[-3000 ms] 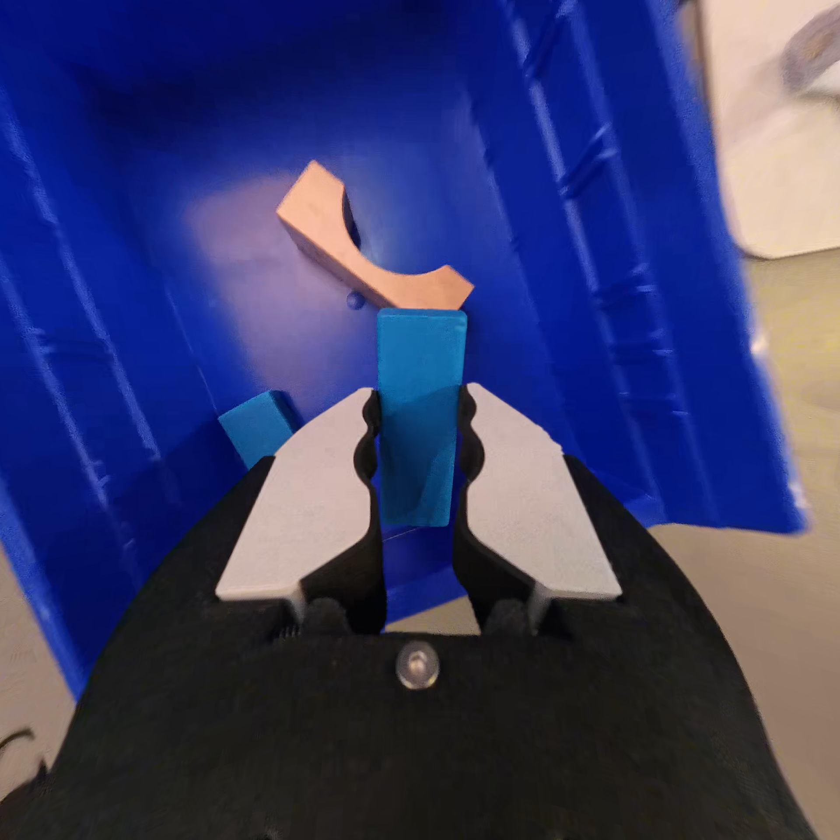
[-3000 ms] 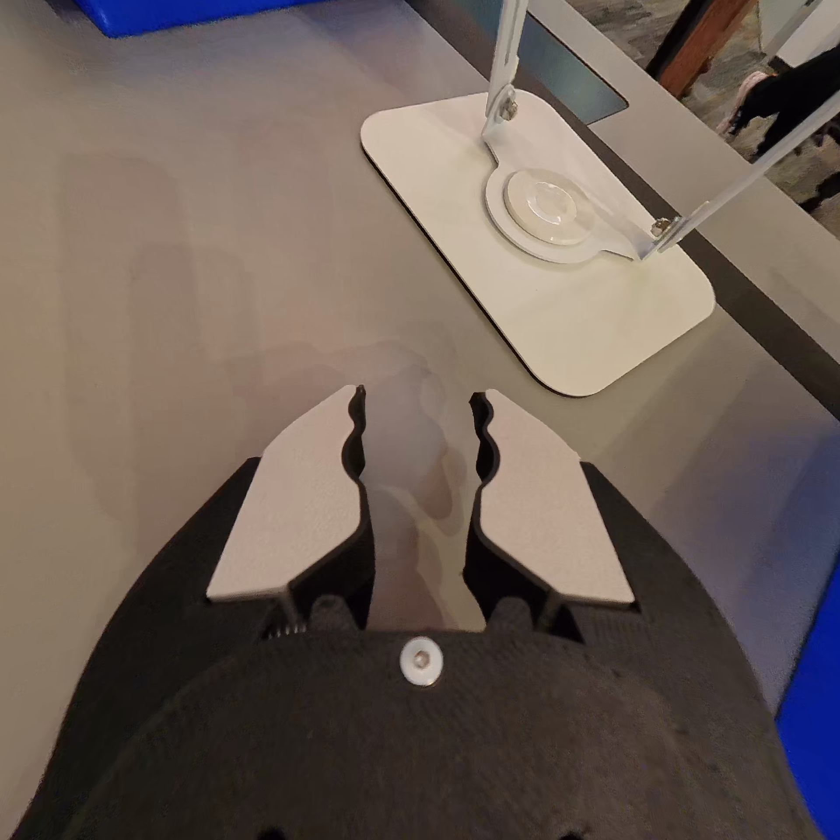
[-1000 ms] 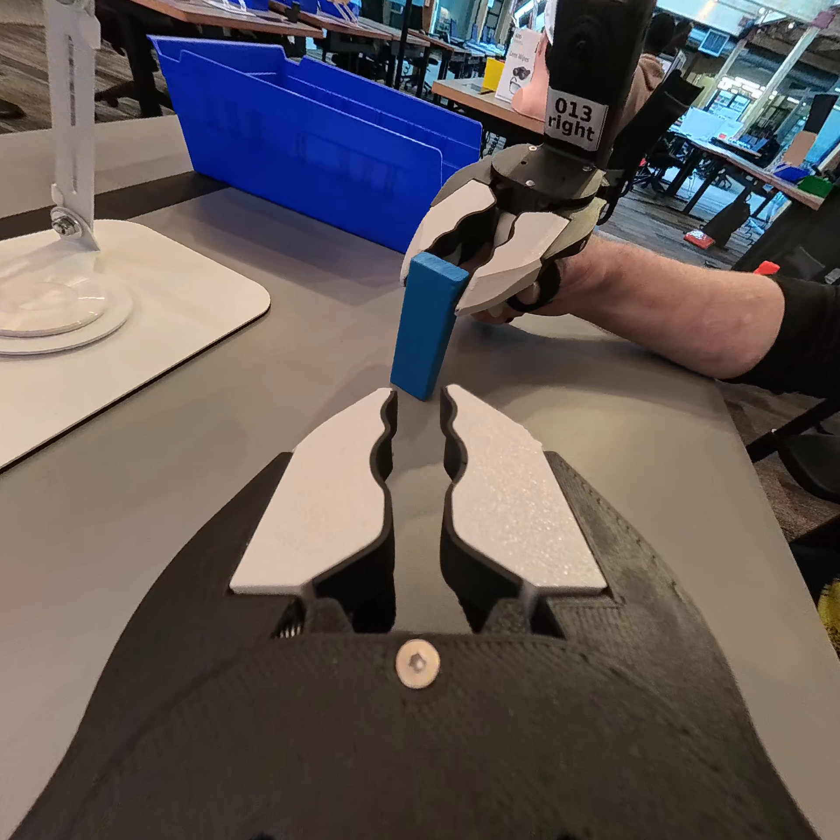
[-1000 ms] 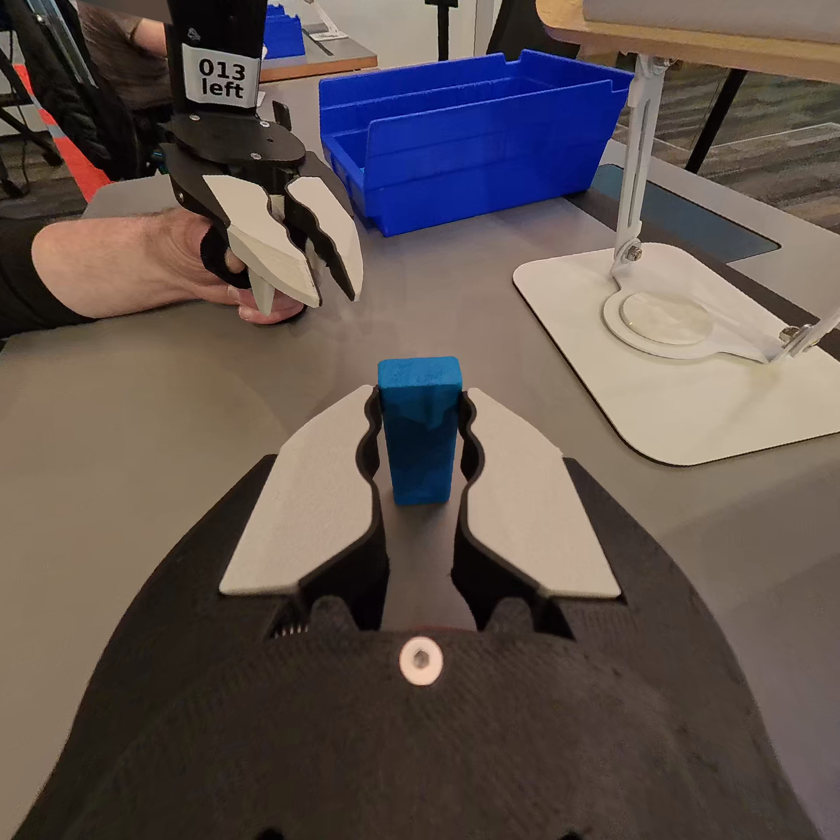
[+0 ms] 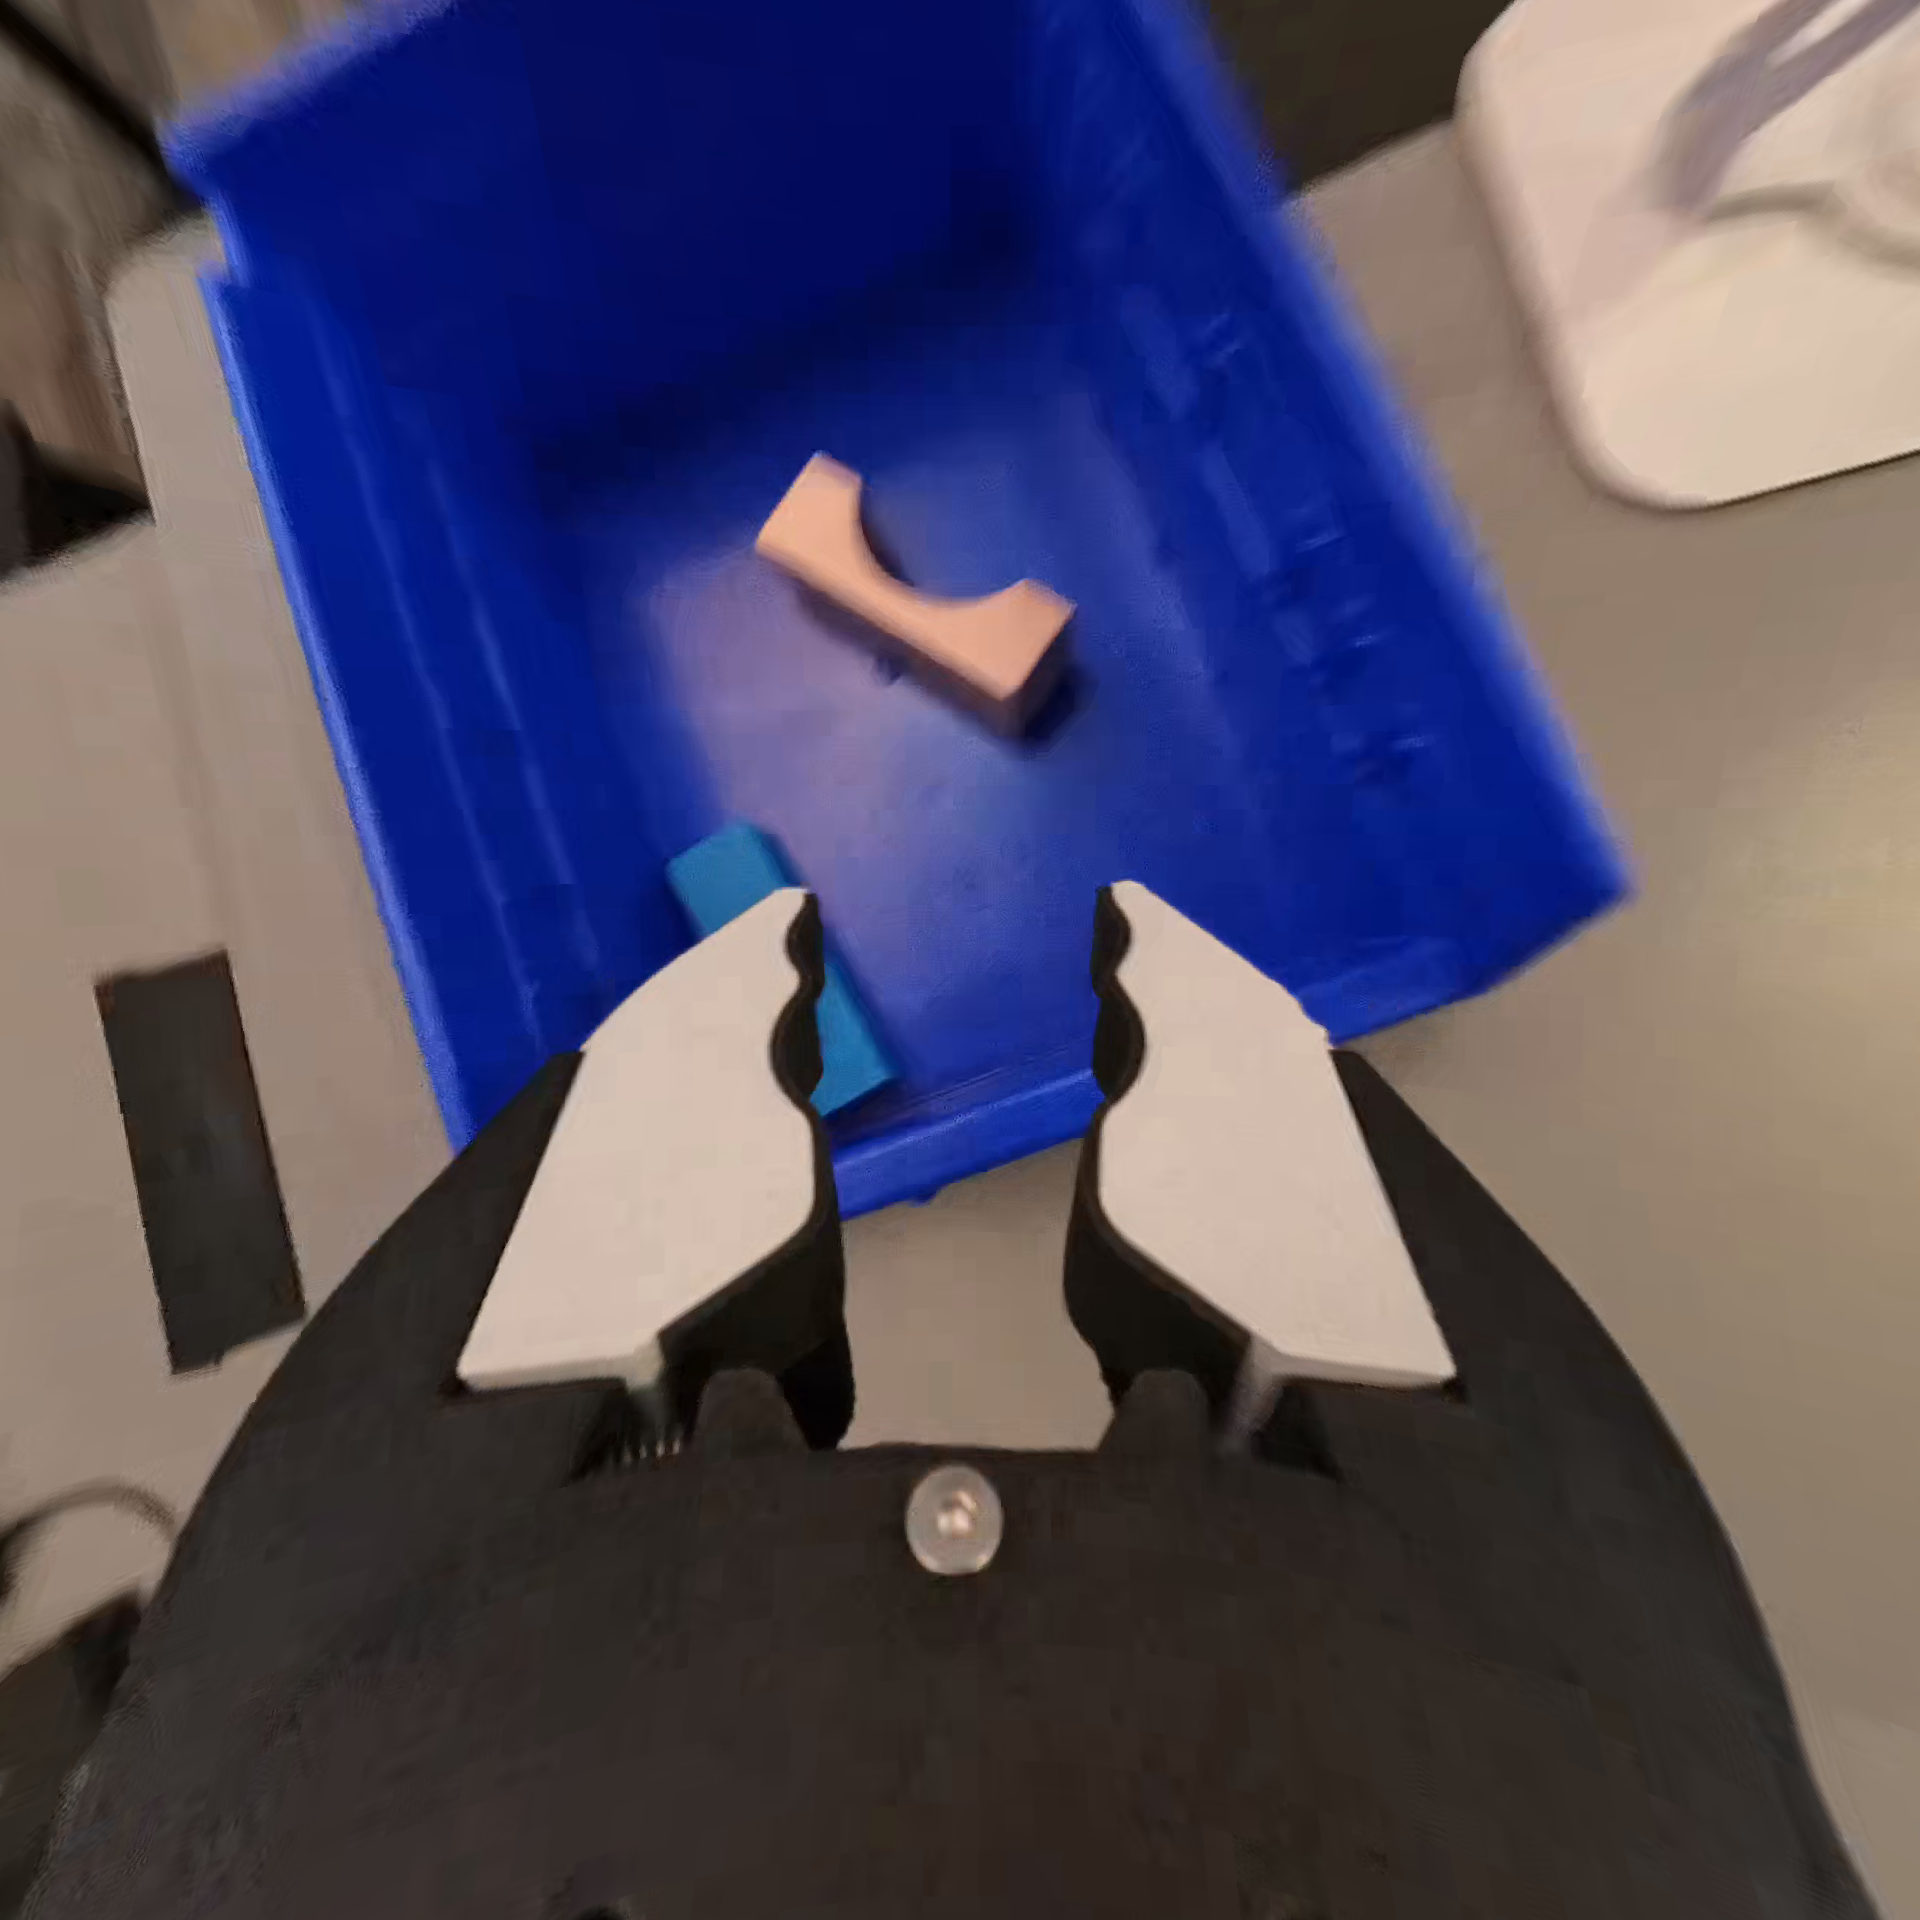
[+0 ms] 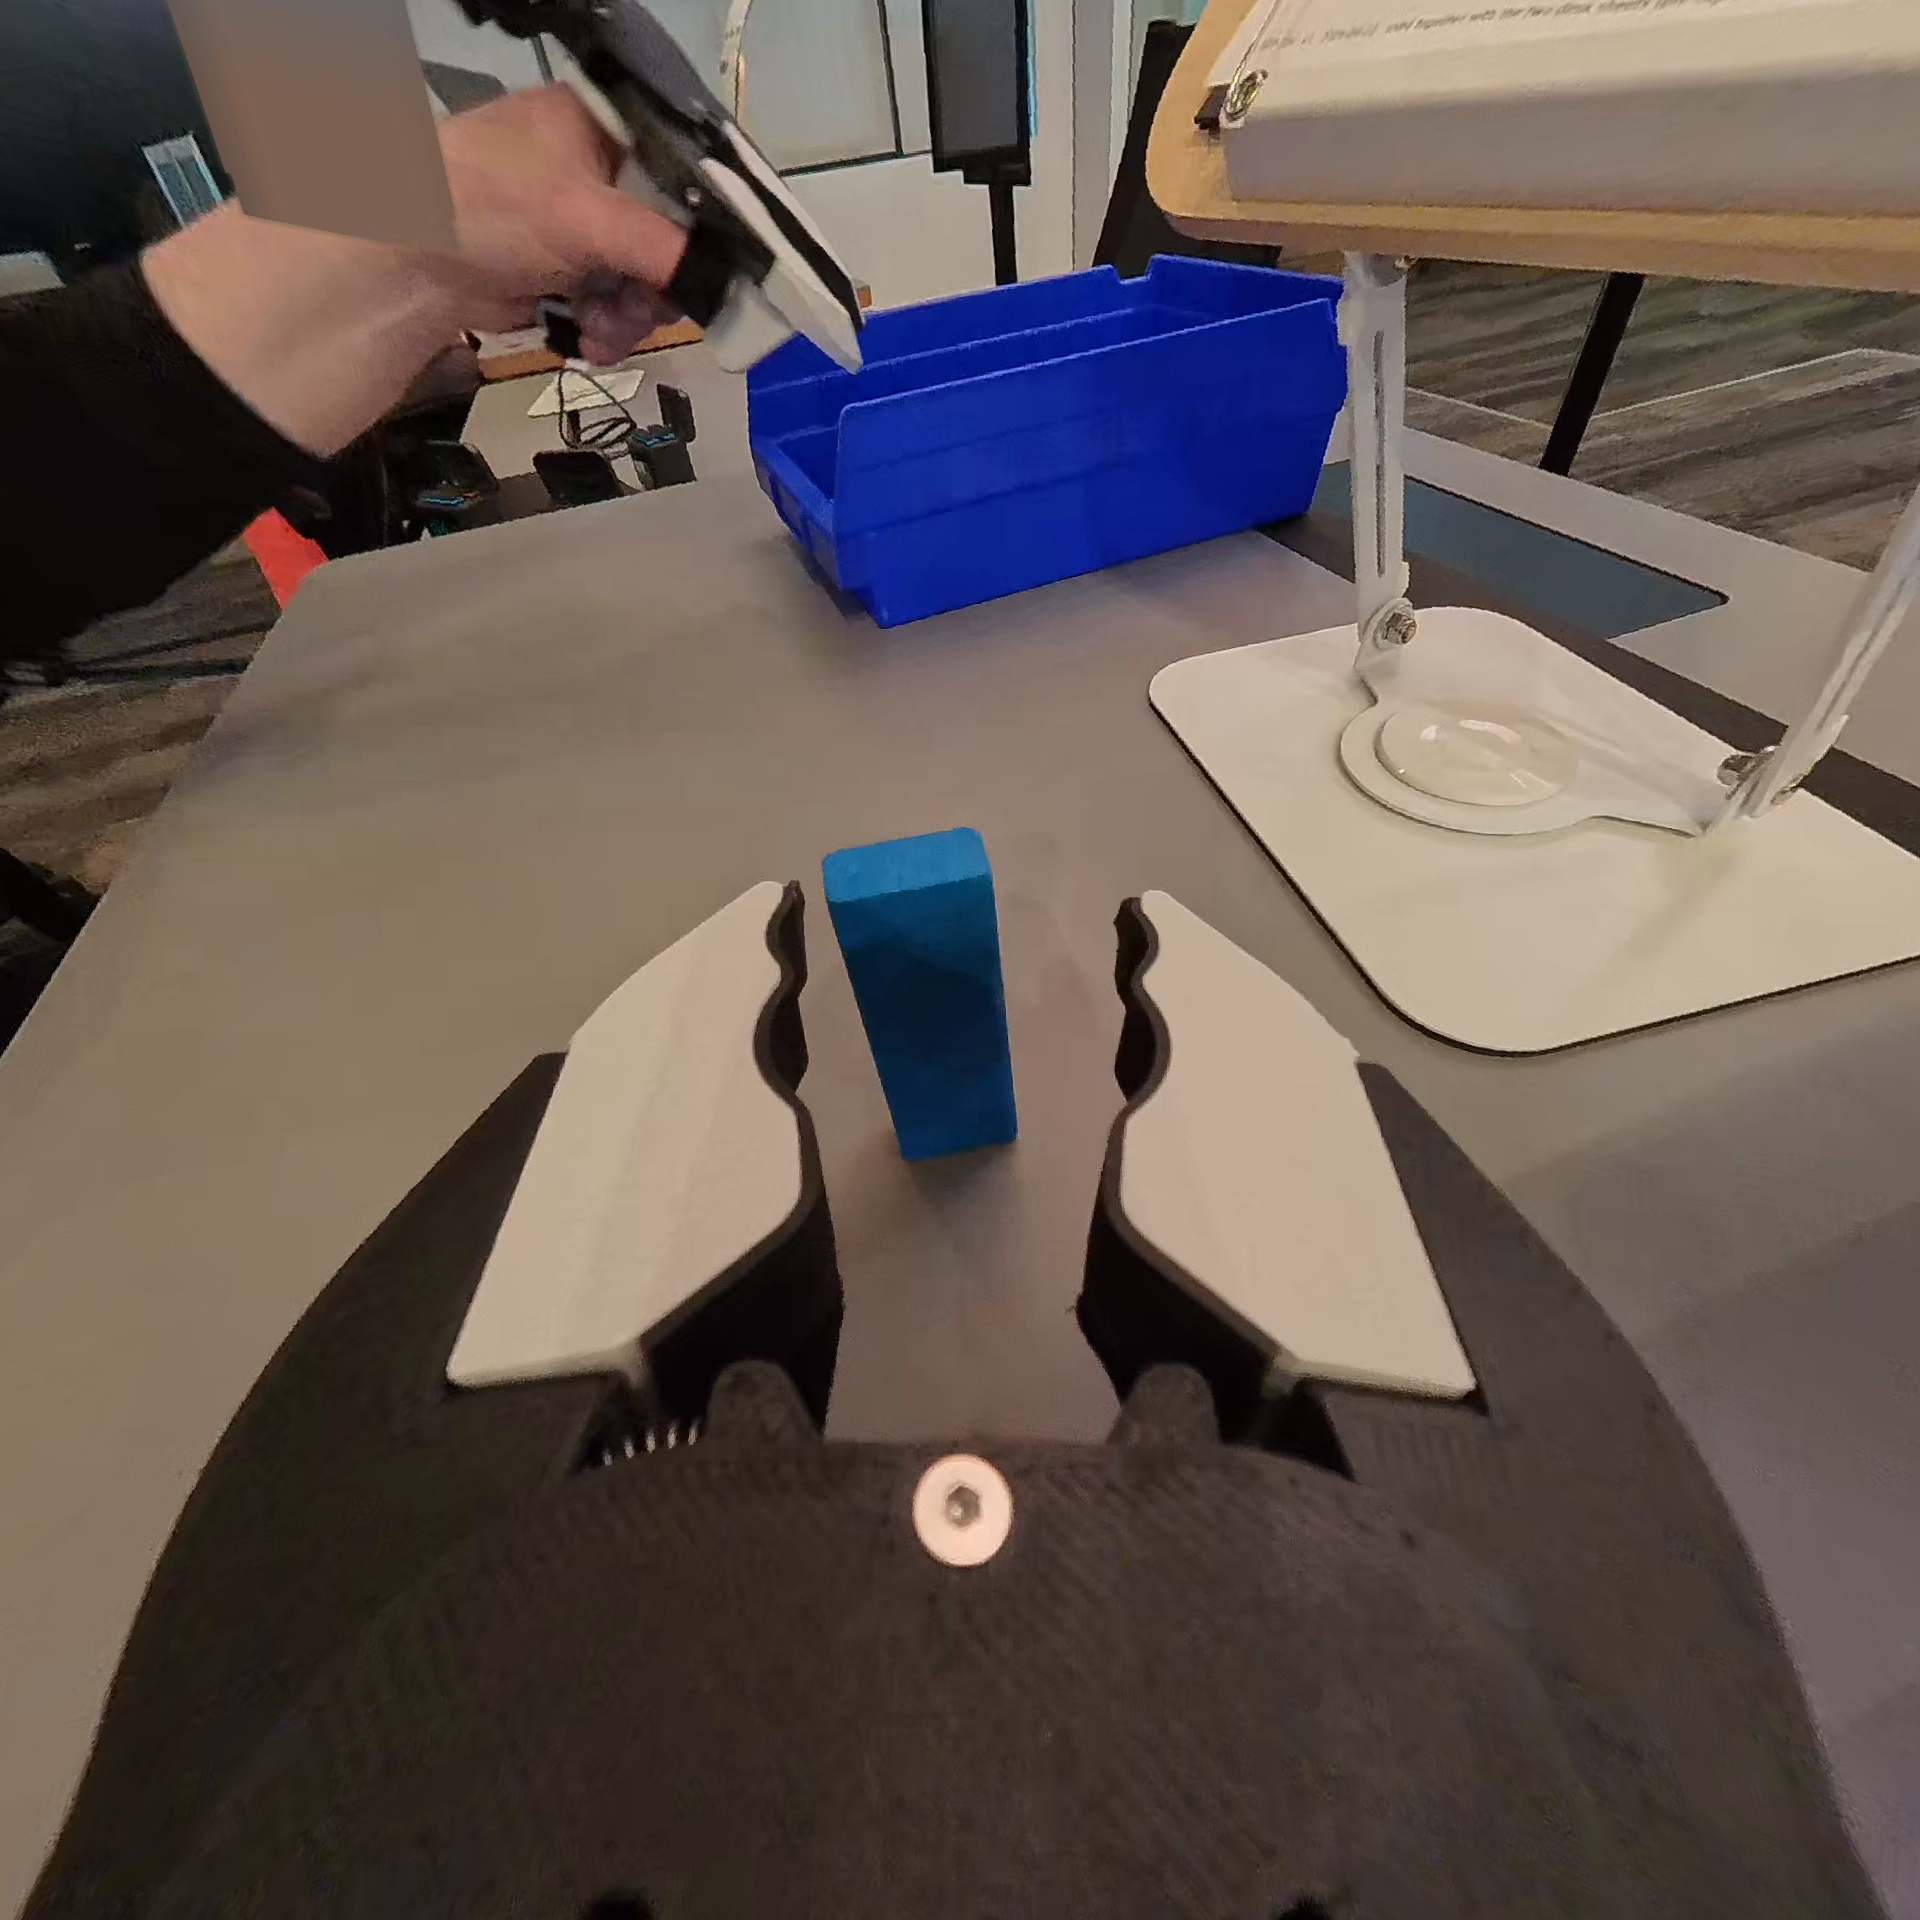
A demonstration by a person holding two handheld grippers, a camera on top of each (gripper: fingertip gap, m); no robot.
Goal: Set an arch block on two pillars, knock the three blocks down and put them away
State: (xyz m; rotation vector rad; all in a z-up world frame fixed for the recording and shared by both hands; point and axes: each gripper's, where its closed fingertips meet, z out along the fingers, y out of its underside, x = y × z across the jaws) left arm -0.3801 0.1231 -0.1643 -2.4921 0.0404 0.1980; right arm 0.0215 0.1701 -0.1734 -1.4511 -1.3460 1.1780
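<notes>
In the left wrist view my left gripper (image 5: 956, 914) is open and empty, held above the near end of the blue bin (image 5: 1455, 665). Inside the bin lie a tan arch block (image 5: 925, 613) and a blue pillar block (image 5: 758, 894), partly hidden by my left finger. In the right wrist view my right gripper (image 6: 961, 914) is open, with a second blue pillar block (image 6: 930, 997) standing upright on the grey table (image 6: 499, 790) between its fingers, untouched. The left gripper (image 6: 769, 270) shows far off above the bin (image 6: 1039, 468).
A white stand base (image 6: 1538, 831) with thin metal legs sits on the table to the right, also in the left wrist view (image 5: 1714, 312). A board on the stand (image 6: 1558, 135) overhangs it. A dark strip (image 5: 197, 1153) lies left of the bin. The grippers' ends are close to 40 centimetres from one another.
My right gripper has opened and let go of the blue pillar, which now stands on the table. My left gripper has moved from near the pillar to above the bin.
</notes>
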